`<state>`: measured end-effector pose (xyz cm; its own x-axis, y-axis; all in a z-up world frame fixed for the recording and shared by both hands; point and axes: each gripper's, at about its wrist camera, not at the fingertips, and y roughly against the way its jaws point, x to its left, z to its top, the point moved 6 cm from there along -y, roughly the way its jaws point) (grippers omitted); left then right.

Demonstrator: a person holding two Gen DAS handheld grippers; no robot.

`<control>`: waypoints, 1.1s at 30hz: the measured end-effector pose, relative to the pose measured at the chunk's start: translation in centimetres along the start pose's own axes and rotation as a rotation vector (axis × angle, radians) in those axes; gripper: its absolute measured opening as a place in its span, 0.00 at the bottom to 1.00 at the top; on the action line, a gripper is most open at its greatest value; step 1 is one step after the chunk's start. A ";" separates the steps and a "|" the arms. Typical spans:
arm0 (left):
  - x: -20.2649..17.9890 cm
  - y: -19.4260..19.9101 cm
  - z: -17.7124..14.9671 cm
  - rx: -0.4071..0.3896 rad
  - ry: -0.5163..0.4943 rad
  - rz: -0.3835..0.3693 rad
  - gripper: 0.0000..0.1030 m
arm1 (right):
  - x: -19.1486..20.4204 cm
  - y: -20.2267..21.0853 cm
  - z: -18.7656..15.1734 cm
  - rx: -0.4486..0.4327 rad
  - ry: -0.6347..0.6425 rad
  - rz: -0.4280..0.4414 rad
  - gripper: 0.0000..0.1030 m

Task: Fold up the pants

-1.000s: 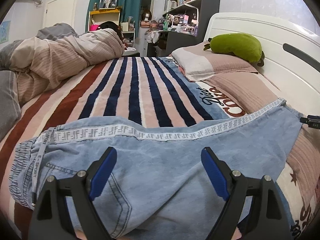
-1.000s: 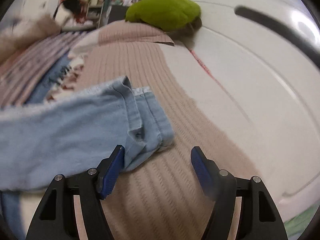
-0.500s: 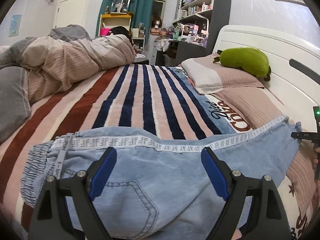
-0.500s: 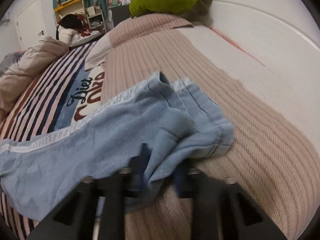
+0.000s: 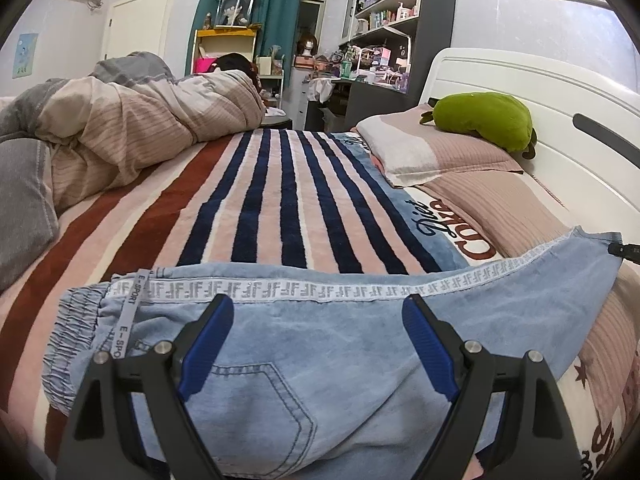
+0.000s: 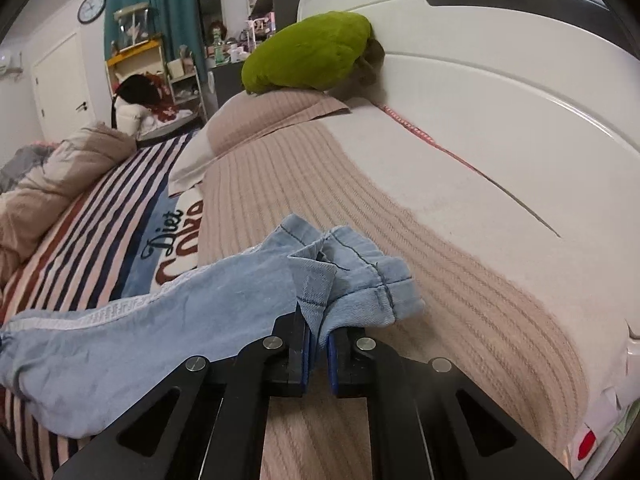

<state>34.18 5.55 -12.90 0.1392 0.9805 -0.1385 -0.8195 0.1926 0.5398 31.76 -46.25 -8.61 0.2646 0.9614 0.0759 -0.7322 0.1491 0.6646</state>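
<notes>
**Right jaws have caught the hem**

A second ago the right gripper (image 6: 318,340) stood with its jaws spread around the bottom of the pant legs; now they are pressed together on a bunch of denim at the hems (image 6: 360,280), and the cuffs have come up off the ribbed pillow (image 6: 460,292) in a small crumpled peak. The grip looks to take both leg ends, though one cuff flops loose to the right and I cannot tell how much of it is truly caught.

The pants (image 5: 340,344) lie lengthwise across the striped blanket (image 5: 280,200) on the bed, elastic waistband (image 5: 74,332) at the left, the white lettered side stripe (image 5: 320,290) running along the far edge, legs reaching toward the white headboard (image 6: 500,80) and the green plush toy (image 6: 312,52).

The left gripper (image 5: 316,344) has hardly shifted: it hovers low over the seat and back pocket, jaws spread wide, holding nothing.

So the fold is starting, I would say. The likely next move is to carry the hems over toward the waistband to halve the length. The left jaws may need to pin or take the waist end, or the whole garment could slide along the blanket.
</notes>
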 end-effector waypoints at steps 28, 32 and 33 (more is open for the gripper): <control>-0.7 0.1 -0.2 0.009 -0.014 -0.031 0.81 | -0.5 -2.1 -3.3 0.073 -0.038 0.016 0.18; -0.8 0.3 -0.1 0.003 -0.018 -0.031 0.81 | 0.0 -2.2 -2.8 0.022 0.033 -0.044 0.01; -0.8 0.3 -0.1 0.002 -0.018 -0.030 0.81 | -0.3 -1.8 -2.6 0.006 0.039 -0.056 0.00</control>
<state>33.76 4.80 -12.73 0.1734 0.9749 -0.1395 -0.8139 0.2216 0.5371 31.42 -46.20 -11.78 0.2798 0.9600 0.0093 -0.7133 0.2014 0.6712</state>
